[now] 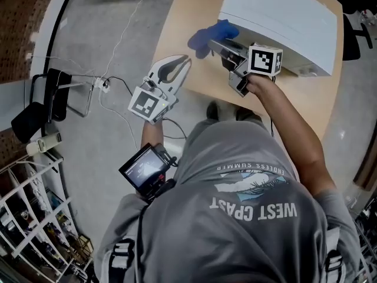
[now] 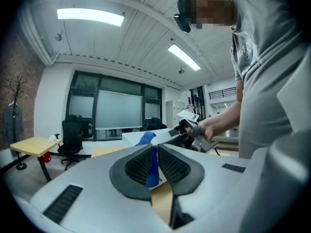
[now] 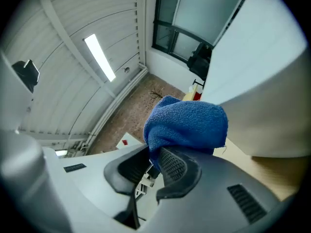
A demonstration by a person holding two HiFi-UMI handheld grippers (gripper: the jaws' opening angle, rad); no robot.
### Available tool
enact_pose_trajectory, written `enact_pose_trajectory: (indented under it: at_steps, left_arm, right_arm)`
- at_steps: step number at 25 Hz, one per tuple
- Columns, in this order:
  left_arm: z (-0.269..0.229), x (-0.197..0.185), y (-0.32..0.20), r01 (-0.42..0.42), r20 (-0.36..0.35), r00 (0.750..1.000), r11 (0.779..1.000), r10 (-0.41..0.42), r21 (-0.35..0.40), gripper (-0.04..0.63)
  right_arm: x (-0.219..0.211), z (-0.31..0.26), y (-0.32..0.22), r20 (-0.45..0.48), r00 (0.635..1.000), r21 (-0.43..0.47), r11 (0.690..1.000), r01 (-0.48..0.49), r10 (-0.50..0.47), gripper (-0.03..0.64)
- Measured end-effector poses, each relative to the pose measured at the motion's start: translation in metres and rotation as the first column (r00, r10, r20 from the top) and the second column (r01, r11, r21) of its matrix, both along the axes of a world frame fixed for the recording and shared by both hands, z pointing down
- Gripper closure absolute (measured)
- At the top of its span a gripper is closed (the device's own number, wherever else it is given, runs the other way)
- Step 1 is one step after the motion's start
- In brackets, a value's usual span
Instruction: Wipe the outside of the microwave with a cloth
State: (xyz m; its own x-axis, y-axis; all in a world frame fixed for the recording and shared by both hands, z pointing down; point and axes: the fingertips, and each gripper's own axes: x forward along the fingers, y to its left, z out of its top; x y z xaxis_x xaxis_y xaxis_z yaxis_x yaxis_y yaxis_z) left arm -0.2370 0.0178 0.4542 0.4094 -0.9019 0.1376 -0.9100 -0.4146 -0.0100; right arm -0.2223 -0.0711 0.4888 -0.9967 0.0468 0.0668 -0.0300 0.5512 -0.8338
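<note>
The bunched blue terry cloth point(image 3: 187, 123) sits pinched between the right gripper's point(image 1: 215, 45) jaws, just beside the white boxy microwave's point(image 1: 283, 22) near corner on the pale wooden table point(image 1: 182, 22). The left gripper point(image 1: 186, 58) hovers nearby at the table's edge, jaws together, empty.

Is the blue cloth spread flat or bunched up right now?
Bunched: the blue cloth bulges as a wad from the right gripper, whose jaws pinch it, beside the microwave.
</note>
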Motion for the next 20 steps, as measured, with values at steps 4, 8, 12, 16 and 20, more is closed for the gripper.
enact_pose_trajectory:
  at_steps: [4, 8, 12, 16, 20]
  left_arm:
    - [-0.024, 0.000, -0.010, -0.040, 0.066, 0.997, 0.999, 0.038, 0.033, 0.319]
    - [-0.049, 0.025, -0.015, -0.160, 0.141, 0.980, 0.979, 0.142, 0.125, 0.244]
    - [-0.051, 0.062, -0.019, -0.318, 0.290, 0.918, 0.939, 0.271, 0.128, 0.245]
    - [-0.052, 0.086, -0.024, -0.435, 0.318, 0.869, 0.892, 0.380, 0.123, 0.418]
    - [-0.059, 0.102, -0.015, -0.508, 0.315, 0.836, 0.852, 0.450, 0.129, 0.483]
  right_arm:
    - [-0.002, -0.063, 0.027, 0.055, 0.990, 0.045, 0.991, 0.125, -0.127, 0.551]
    - [0.006, -0.105, 0.061, 0.067, 0.958, 0.105, 0.957, 0.272, -0.280, 0.551]
    - [0.021, -0.117, 0.092, 0.047, 0.910, 0.093, 0.908, 0.408, -0.413, 0.551]
    - [0.041, -0.116, 0.090, 0.000, 0.921, 0.144, 0.912, 0.385, -0.389, 0.551]
    - [0.059, -0.128, 0.093, 0.010, 0.952, 0.172, 0.939, 0.298, -0.305, 0.551]
